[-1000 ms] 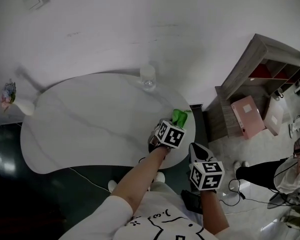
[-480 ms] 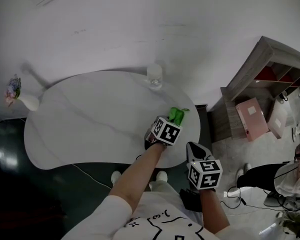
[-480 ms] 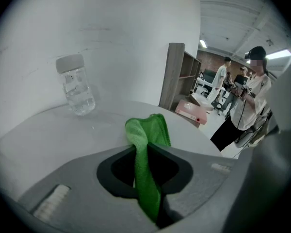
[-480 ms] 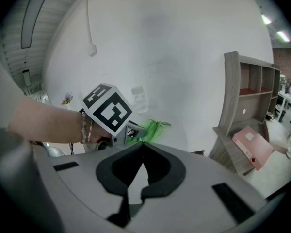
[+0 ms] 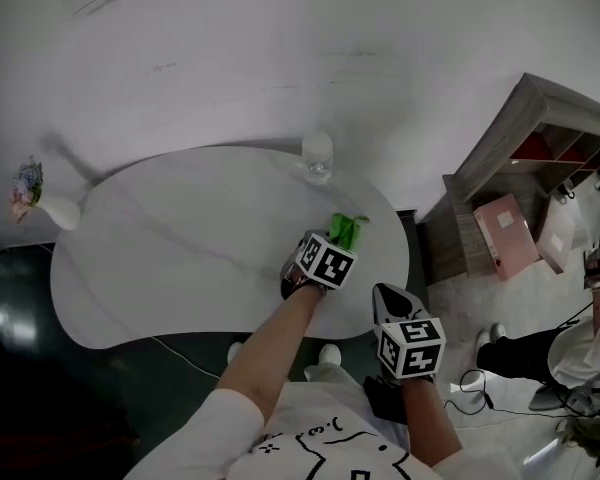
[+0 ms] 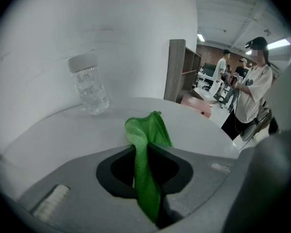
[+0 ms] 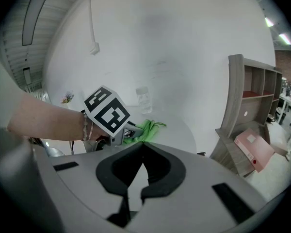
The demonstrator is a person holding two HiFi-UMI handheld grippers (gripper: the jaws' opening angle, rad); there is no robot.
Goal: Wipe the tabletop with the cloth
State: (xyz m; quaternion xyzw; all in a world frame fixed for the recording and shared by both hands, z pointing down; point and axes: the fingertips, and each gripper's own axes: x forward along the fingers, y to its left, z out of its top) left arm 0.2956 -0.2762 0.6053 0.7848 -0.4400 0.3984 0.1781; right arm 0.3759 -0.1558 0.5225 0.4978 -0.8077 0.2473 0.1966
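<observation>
My left gripper [image 5: 332, 248] is shut on a green cloth [image 5: 345, 230] over the right part of the white oval tabletop [image 5: 180, 248]. In the left gripper view the cloth [image 6: 146, 144] is pinched between the jaws, and its free end bunches on the tabletop [image 6: 53, 140] just ahead of them. My right gripper [image 5: 390, 303] hangs off the table's near right edge, shut with nothing in it. From the right gripper view, that gripper [image 7: 142, 148] looks toward the left gripper's marker cube [image 7: 107, 112] and the cloth [image 7: 145, 129].
A clear plastic bottle [image 5: 318, 155] stands at the table's far edge, close beyond the cloth. A small vase with flowers [image 5: 28, 190] is at the far left end. A wooden shelf unit [image 5: 525, 148] and a pink box [image 5: 508, 230] are on the right, where people stand.
My left gripper has moved left across the tabletop with the cloth, away from the right edge. The right gripper has hardly moved.
</observation>
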